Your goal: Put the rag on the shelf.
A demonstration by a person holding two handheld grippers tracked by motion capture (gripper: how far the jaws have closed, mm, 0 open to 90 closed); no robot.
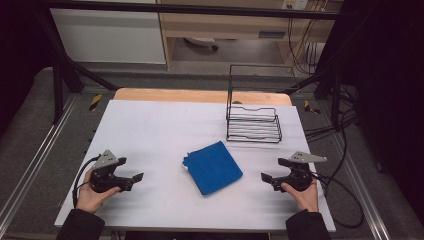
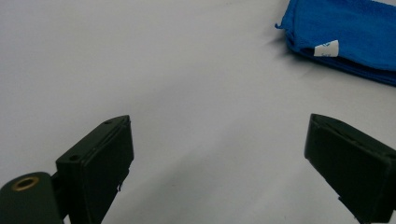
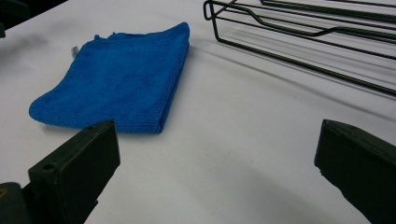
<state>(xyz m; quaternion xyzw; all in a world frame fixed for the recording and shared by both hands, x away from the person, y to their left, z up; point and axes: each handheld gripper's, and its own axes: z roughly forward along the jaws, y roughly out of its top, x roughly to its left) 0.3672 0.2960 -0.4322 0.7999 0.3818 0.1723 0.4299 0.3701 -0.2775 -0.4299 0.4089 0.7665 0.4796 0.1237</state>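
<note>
While both grippers rest with fingers spread and empty, left gripper (image 1: 131, 176) at eight o'clock, right gripper (image 1: 272, 174) at four, the folded blue cloth (image 1: 213, 167) lies mid-desk (image 1: 150, 125) between them.

blue cloth (image 2: 345, 37) cut off, label (image 2: 326, 48) unreadable

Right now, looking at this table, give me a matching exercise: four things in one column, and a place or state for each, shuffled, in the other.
Things:
1. blue cloth
2. wire rack
3. left gripper
4. right gripper

Places or states:
A. open, at the table's left near edge
B. folded, lying mid-table
C. open, at the table's right near edge
D. standing at the far right of the table

Pairs: 1-B, 2-D, 3-A, 4-C
</note>
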